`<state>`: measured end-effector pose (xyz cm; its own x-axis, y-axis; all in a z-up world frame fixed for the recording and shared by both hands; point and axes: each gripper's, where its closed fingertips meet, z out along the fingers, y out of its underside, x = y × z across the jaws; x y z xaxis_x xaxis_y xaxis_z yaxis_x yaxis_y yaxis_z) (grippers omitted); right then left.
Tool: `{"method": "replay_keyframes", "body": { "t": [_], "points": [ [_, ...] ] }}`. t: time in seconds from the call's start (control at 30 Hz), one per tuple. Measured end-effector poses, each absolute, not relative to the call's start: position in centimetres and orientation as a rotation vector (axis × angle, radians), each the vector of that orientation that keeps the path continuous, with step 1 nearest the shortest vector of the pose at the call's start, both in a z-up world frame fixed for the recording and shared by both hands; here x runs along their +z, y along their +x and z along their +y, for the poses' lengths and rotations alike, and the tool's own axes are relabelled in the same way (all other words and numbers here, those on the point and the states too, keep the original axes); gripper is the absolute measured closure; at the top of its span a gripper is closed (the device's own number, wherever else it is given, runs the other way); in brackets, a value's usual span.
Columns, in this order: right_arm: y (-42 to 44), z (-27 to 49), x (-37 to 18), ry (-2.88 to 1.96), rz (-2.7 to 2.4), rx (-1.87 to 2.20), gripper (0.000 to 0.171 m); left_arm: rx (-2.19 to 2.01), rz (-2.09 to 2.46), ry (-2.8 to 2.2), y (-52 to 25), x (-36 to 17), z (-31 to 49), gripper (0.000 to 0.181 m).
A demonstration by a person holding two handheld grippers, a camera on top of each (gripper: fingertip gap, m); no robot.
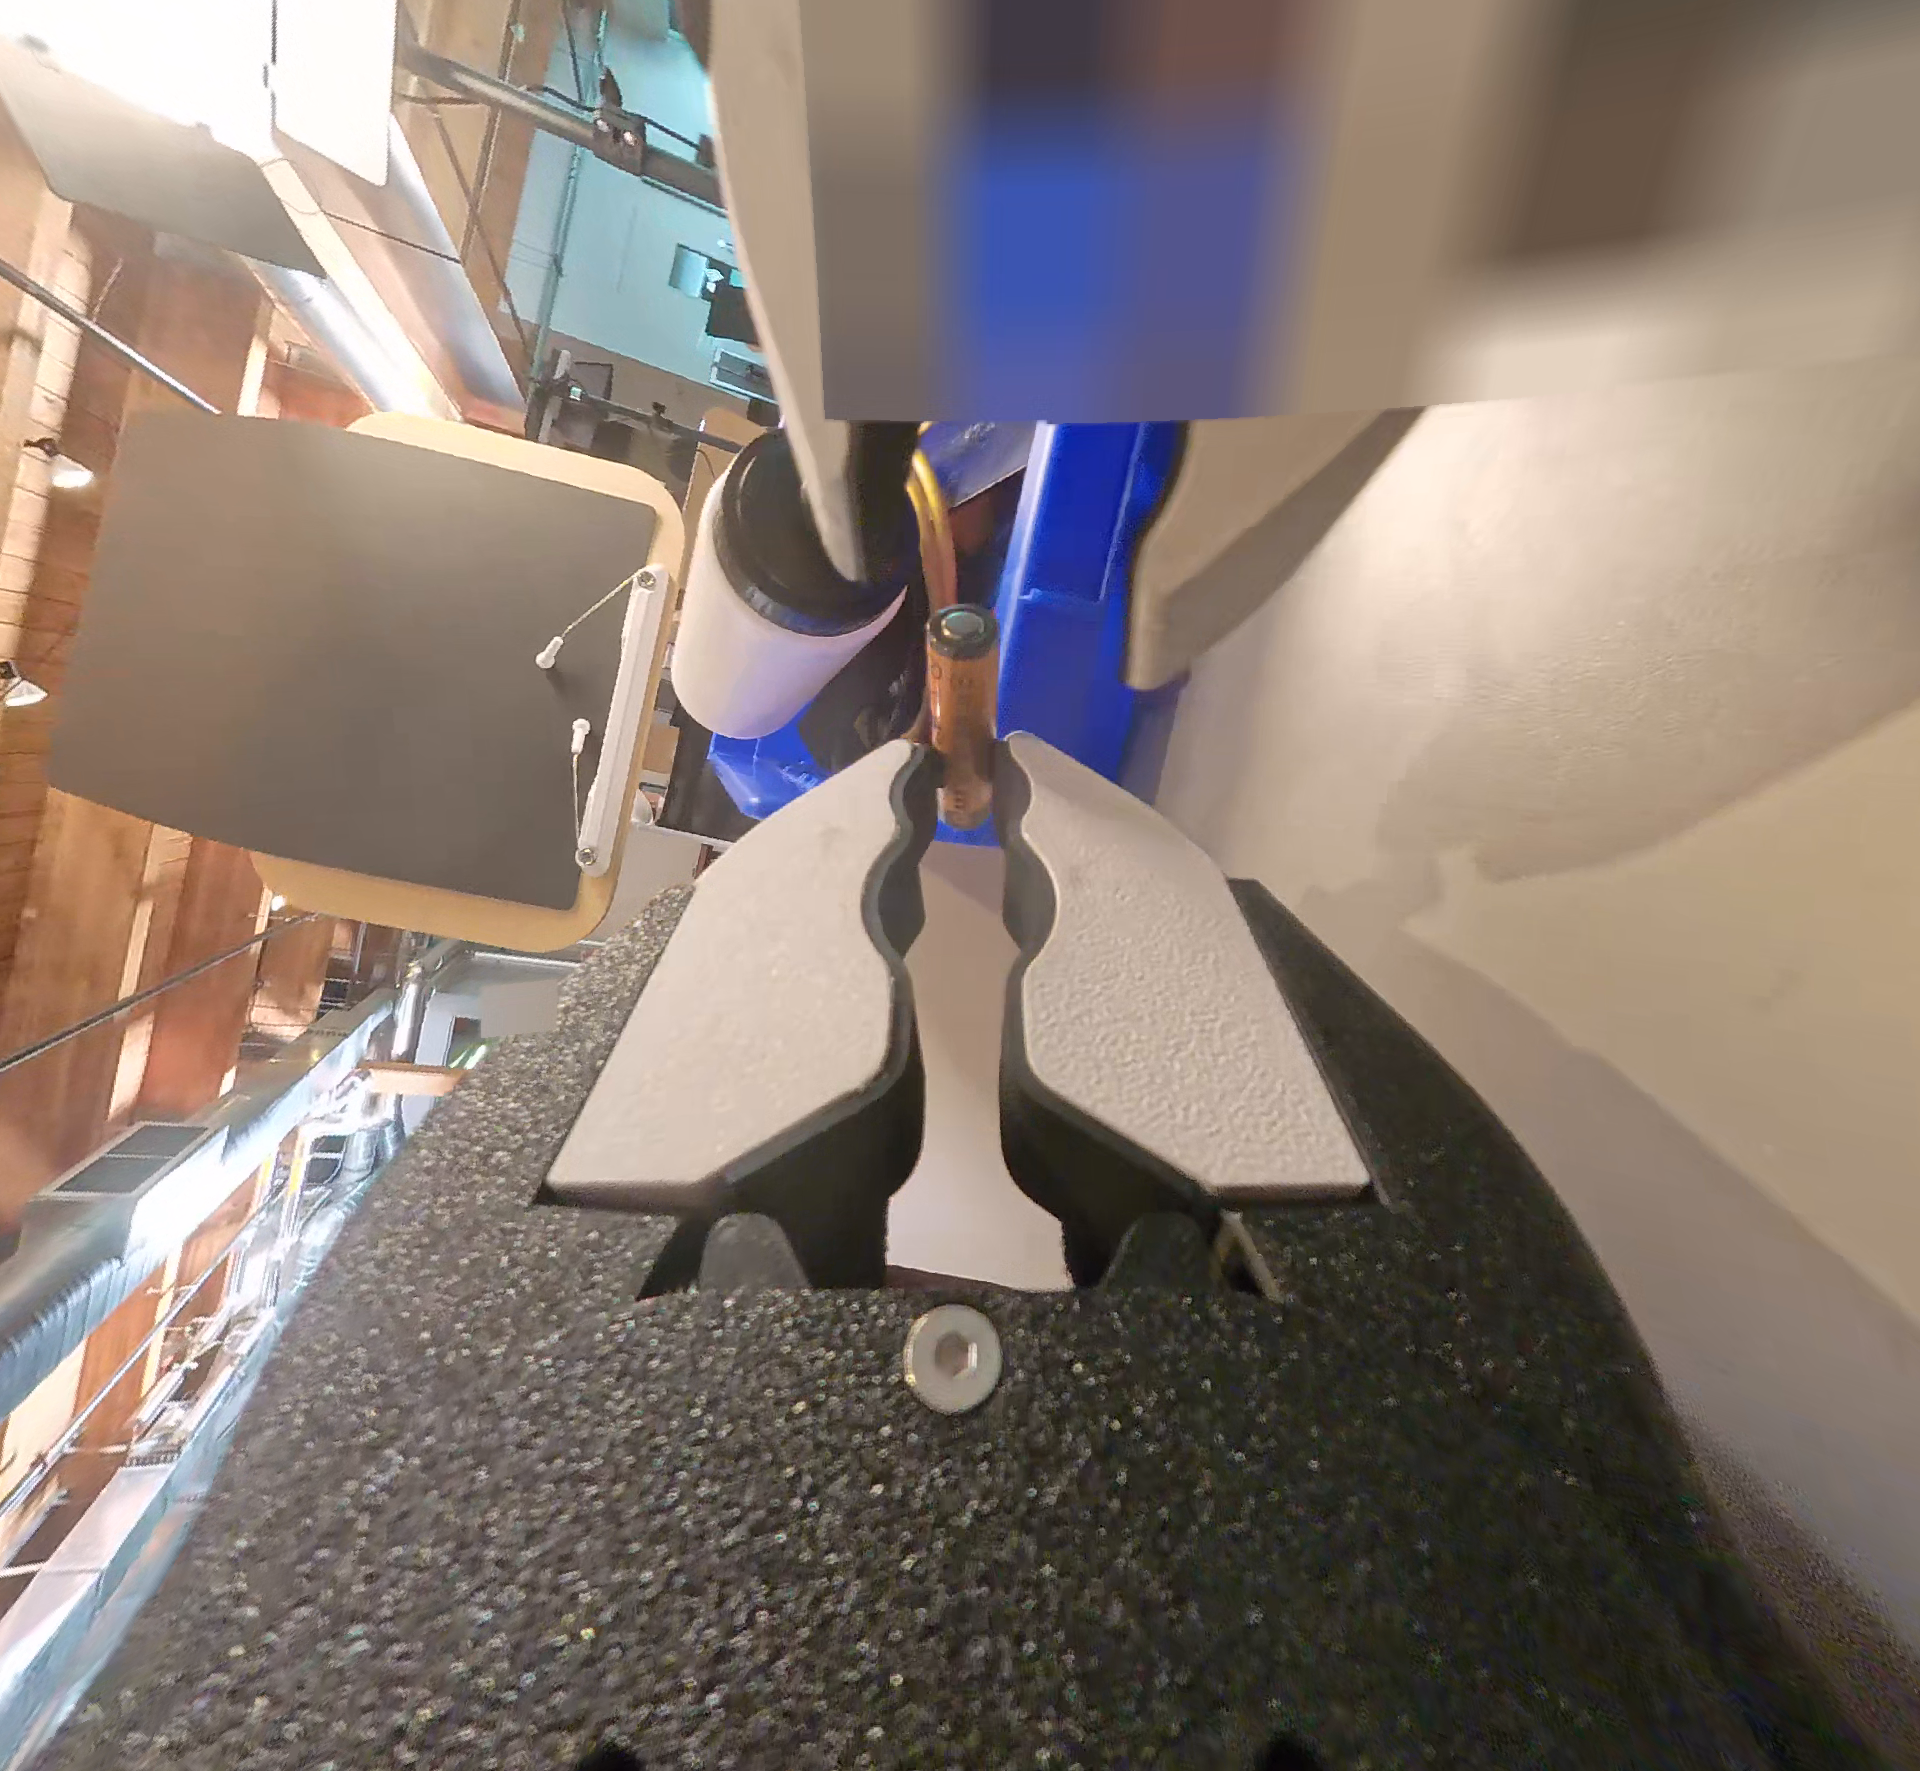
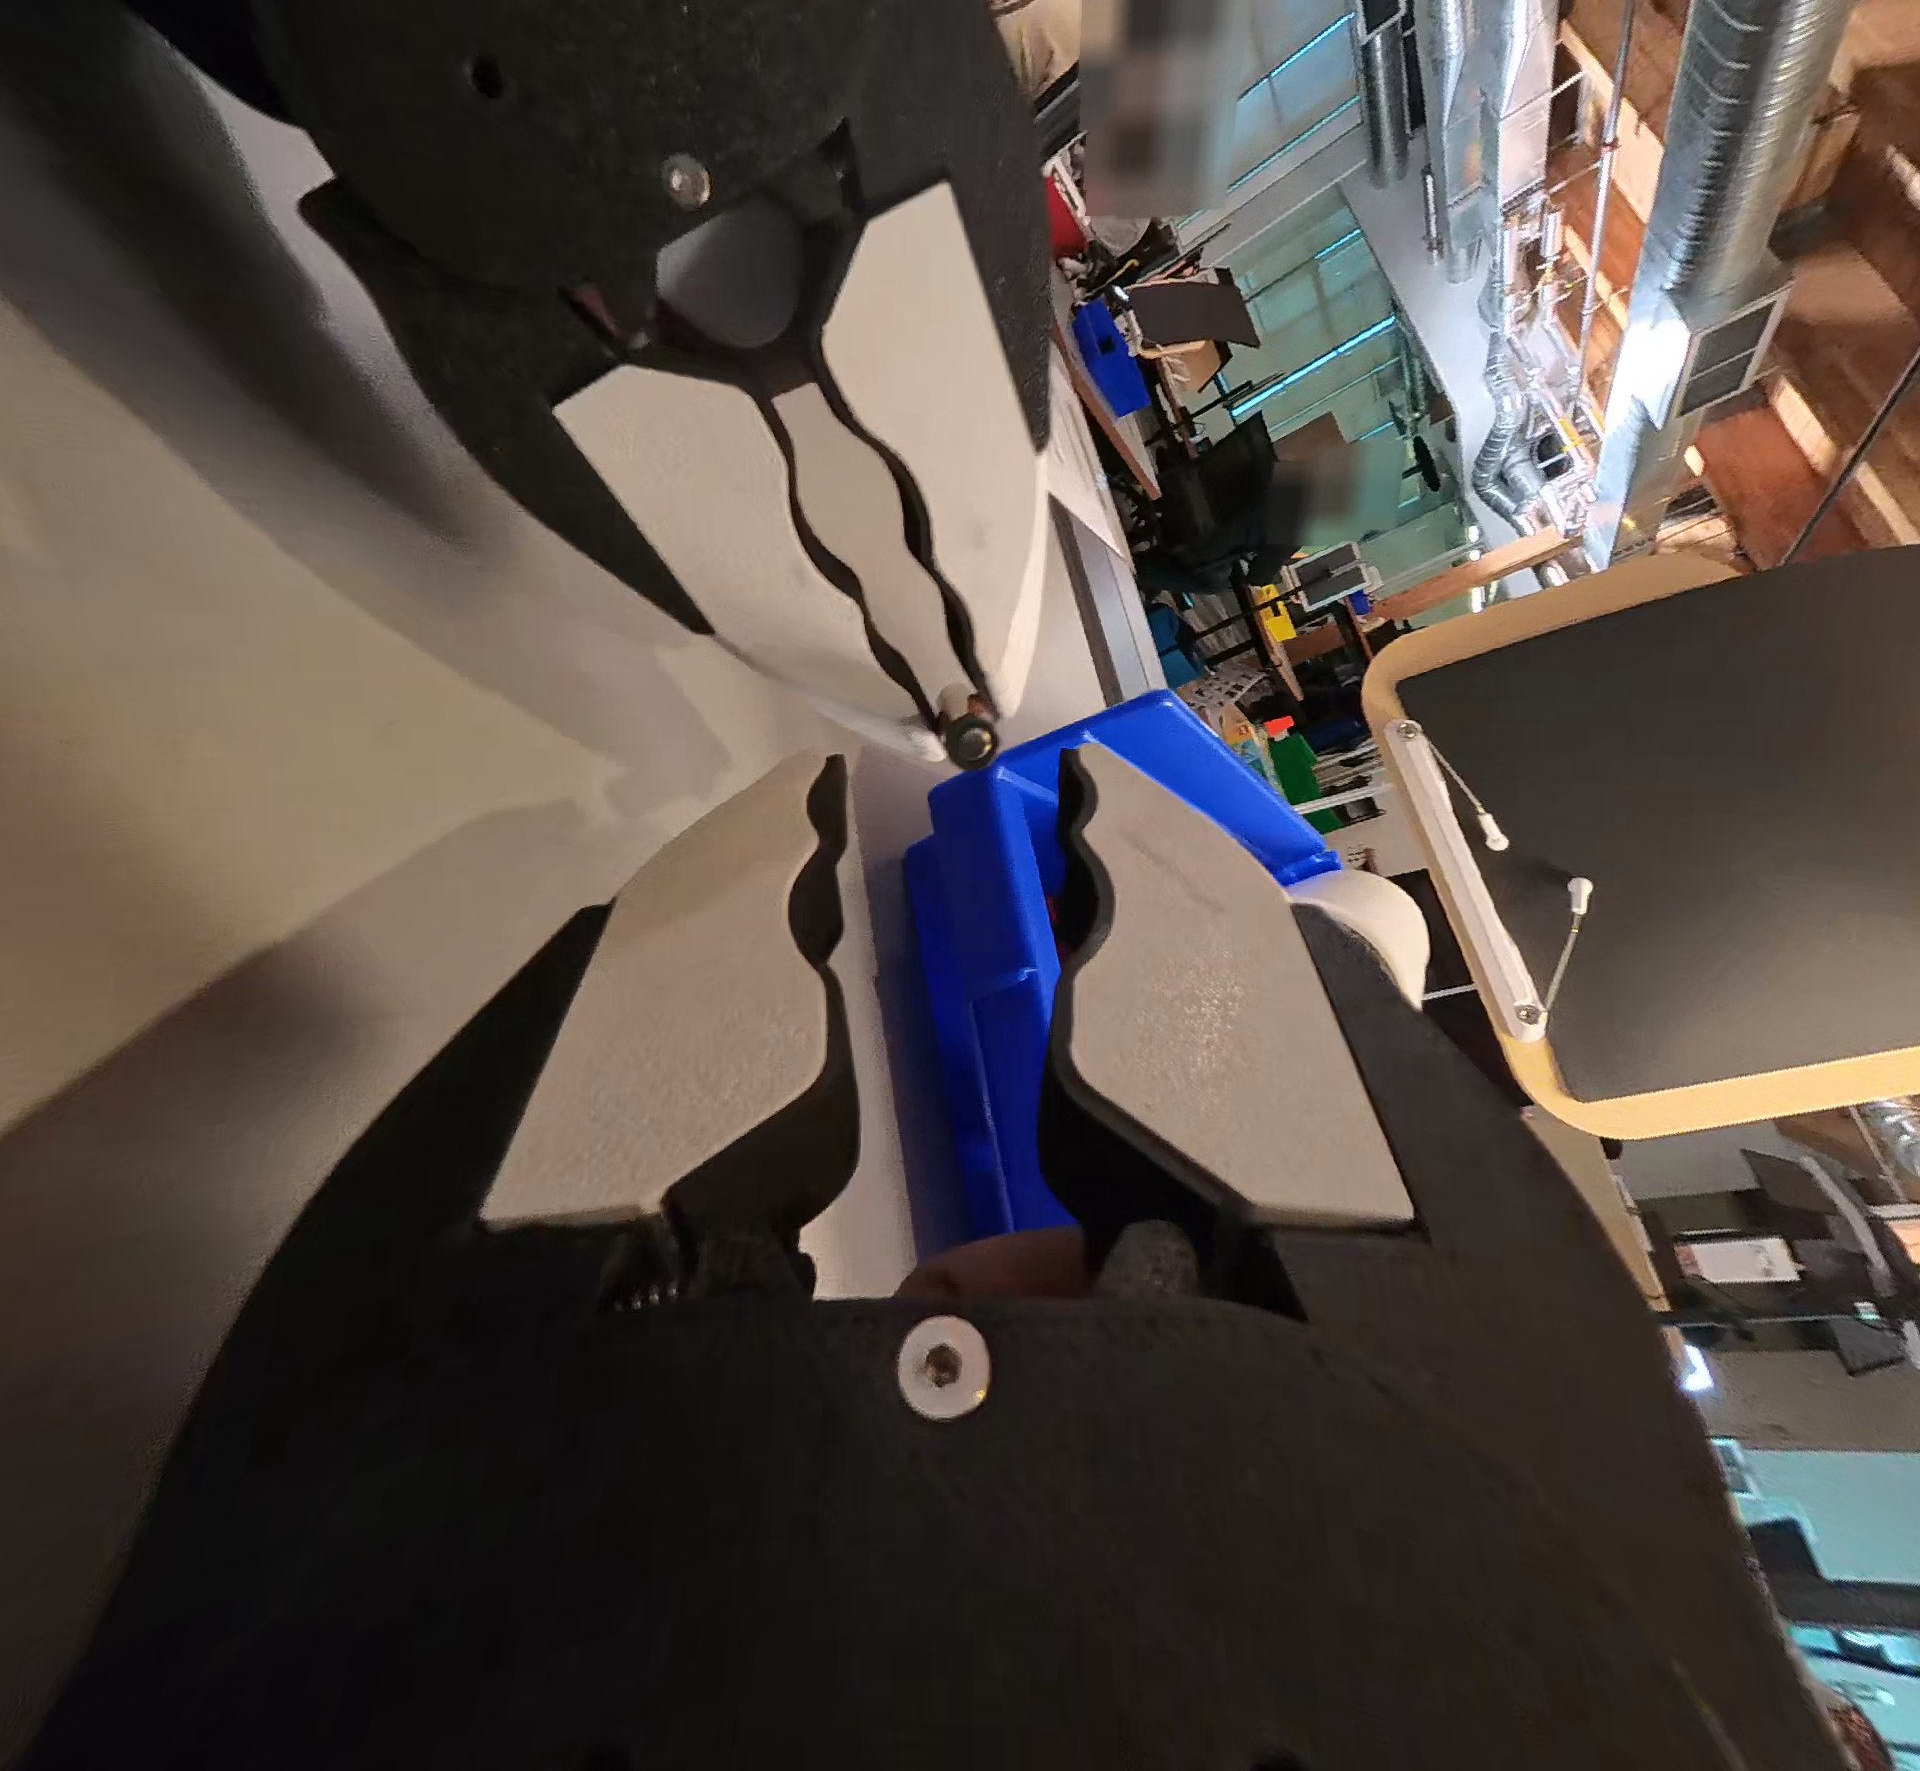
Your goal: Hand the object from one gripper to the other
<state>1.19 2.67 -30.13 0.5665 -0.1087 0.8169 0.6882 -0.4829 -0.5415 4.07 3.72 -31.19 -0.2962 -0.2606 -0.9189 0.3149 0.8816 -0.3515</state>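
Note:
A small copper-and-black battery [image 1: 960,682] is pinched by its lower end between the tips of my left gripper [image 1: 968,757], which is shut on it. Its free metal end points away from me. In the right wrist view the left gripper [image 2: 961,715] comes in from the top left with the battery [image 2: 972,736] at its tip. My right gripper [image 2: 951,771] is open, its fingers wide apart, and the battery's end sits at the mouth of the gap without touching either finger. In the left wrist view the right gripper's fingers [image 1: 800,319] loom blurred above the battery.
A blue plastic bin [image 2: 987,900] stands just behind the grippers, also in the left wrist view [image 1: 1075,599]. A white cylinder with a black cap [image 1: 753,651] lies beside it. A black board with a pale wooden rim [image 2: 1714,838] is close by. The white tabletop [image 1: 1558,786] lies below.

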Motion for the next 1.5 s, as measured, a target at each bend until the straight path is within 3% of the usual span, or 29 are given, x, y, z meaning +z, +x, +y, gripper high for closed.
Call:
{"method": "replay_keyframes", "body": {
  "t": [0.27,0.33,0.4,0.53,0.77,0.9,1.03,1.27,1.37,1.5],
  "points": [
    [1.3,2.8,-31.2,-1.866,-0.561,-1.147,0.160,-0.560,1.820,0.109,3.3,-32.1,2.5,0.170],
    [1.3,2.7,-31.1,-1.875,-0.521,-1.083,0.160,-0.600,1.825,0.093,3.3,-32.0,2.4,0.170],
    [1.5,2.6,-30.4,-1.859,-0.405,-0.945,0.160,-0.762,1.854,-0.003,3.2,-31.3,2.4,0.168],
    [2.5,1.8,-28.3,-1.767,-0.088,-0.541,0.161,-1.249,1.931,-0.309,2.8,-29.0,2.5,0.145],
    [1.6,1.2,-26.3,-1.533,0.174,0.223,0.160,-2.225,1.957,-0.863,1.4,-26.2,1.9,0.137],
    [0.4,1.6,-26.2,-1.481,0.178,0.397,0.161,-2.443,1.975,-0.960,0.7,-26.2,1.1,0.141],
    [-0.2,1.9,-26.2,-1.464,0.174,0.453,0.161,-2.496,2.016,-0.950,-0.1,-26.5,0.6,0.164],
    [0.2,2.0,-26.7,-1.515,0.154,0.336,0.159,-2.437,2.050,-0.935,0.1,-26.9,0.9,0.169],
    [2.1,1.6,-27.2,-1.631,0.074,-0.124,0.144,-2.139,2.064,-0.973,1.6,-28.3,1.9,0.169],
    [3.7,0.9,-27.9,-1.768,-0.258,-0.915,0.139,-1.782,2.076,-0.899,2.7,-29.5,3.0,0.169]
  ]
}}
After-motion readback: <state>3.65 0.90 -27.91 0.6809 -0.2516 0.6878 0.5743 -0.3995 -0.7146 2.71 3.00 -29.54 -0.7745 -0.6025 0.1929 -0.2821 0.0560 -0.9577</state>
